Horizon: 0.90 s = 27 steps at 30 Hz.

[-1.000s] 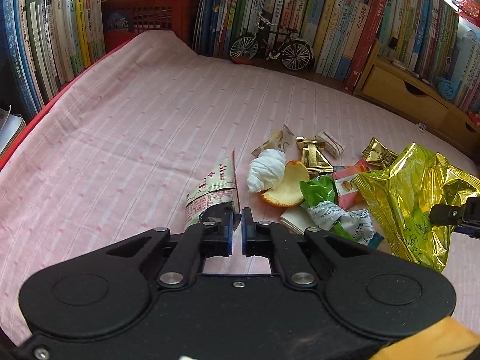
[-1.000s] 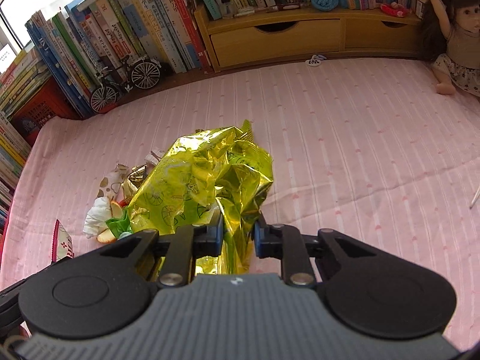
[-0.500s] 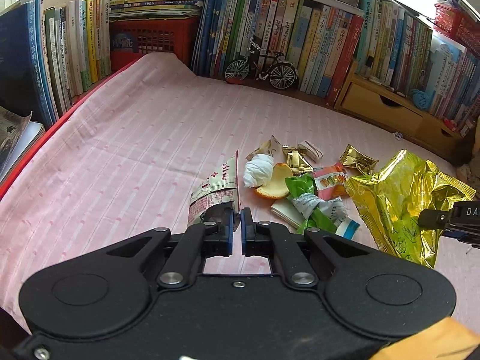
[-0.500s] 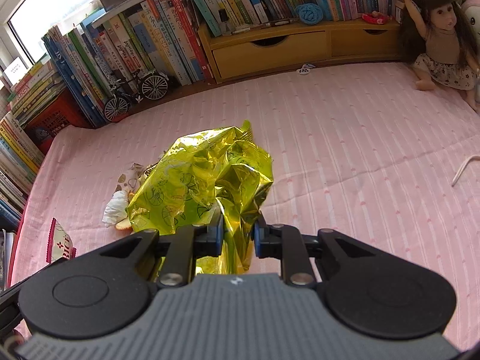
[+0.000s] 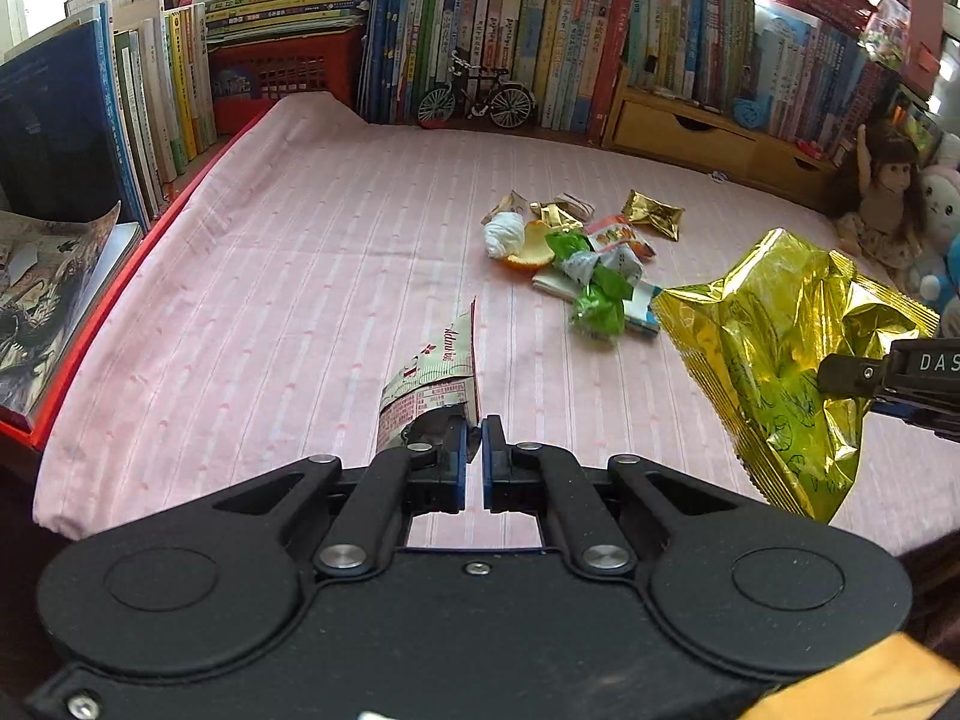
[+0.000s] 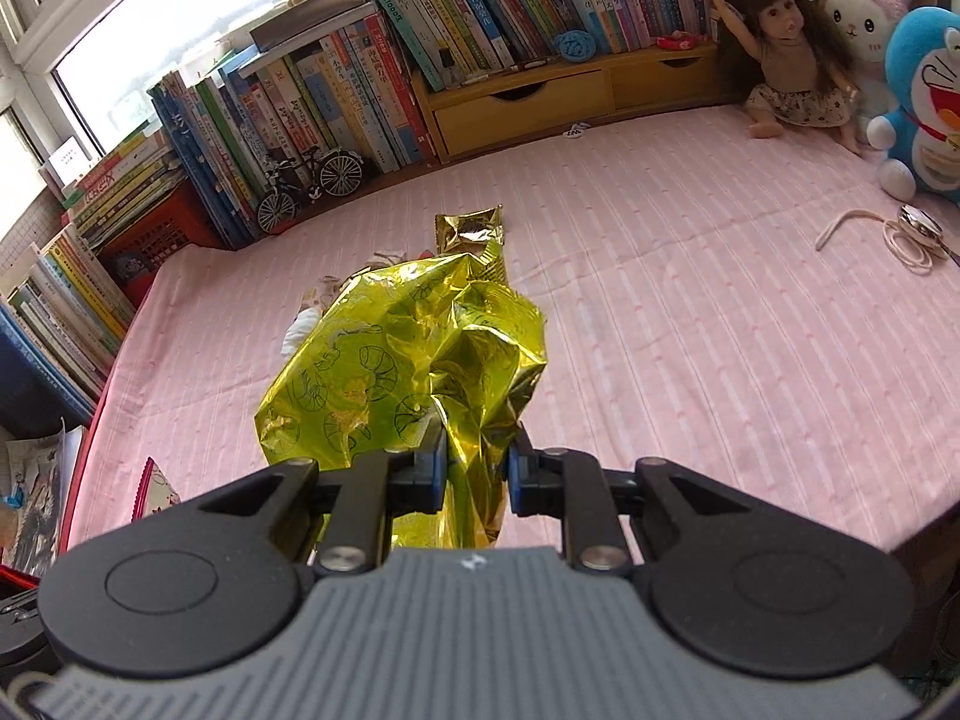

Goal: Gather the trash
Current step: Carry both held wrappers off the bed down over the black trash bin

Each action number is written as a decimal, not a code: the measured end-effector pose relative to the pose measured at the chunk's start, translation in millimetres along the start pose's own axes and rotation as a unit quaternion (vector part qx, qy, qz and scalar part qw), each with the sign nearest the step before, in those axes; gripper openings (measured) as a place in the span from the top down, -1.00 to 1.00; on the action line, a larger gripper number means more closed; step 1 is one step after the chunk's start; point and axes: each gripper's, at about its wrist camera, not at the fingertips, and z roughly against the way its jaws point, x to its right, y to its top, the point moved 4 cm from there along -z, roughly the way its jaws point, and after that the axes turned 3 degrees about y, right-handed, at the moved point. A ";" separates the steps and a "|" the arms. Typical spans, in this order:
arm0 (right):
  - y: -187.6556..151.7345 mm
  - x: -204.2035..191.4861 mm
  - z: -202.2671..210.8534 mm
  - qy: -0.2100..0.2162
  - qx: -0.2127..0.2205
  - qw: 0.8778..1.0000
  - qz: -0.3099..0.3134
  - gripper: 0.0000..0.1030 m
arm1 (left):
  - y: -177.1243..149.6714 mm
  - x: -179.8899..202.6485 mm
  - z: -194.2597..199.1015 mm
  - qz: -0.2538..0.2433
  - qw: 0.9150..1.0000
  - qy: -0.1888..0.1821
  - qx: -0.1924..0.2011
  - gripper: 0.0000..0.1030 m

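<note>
Left gripper [image 5: 474, 438]: jaws closed to a slit, pinching the lower edge of a flattened printed wrapper [image 5: 429, 384], which projects forward from the fingertips above the pink bedcover [image 5: 270, 300]. Right gripper [image 6: 477, 468]: jaws partly closed on a crumpled gold foil bag [image 6: 408, 378] that rises ahead of the pads (its bulk hides most of the litter beyond). Remaining trash pile [image 5: 576, 258], with tissue, orange peel and green and gold wrappers, lies on the cover well ahead of the left jaws and to their right, apart from both held items
</note>
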 end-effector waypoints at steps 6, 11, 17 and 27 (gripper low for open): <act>-59.8 -17.7 39.3 -0.004 -0.006 1.000 -0.006 0.55 | -47.2 -21.1 34.0 -0.027 0.999 -0.016 -0.014 0.92; -102.4 -26.9 55.3 -0.005 -0.034 0.999 0.004 0.55 | -84.5 -36.3 53.0 -0.028 0.999 -0.016 -0.036 0.92; -136.3 -36.7 60.4 0.002 -0.063 0.997 0.042 0.55 | -125.7 -47.9 59.6 -0.016 0.998 -0.006 -0.062 0.92; -189.5 -31.3 49.0 0.012 -0.116 0.989 0.093 0.55 | -194.1 -57.5 43.9 0.018 0.993 0.021 -0.111 0.92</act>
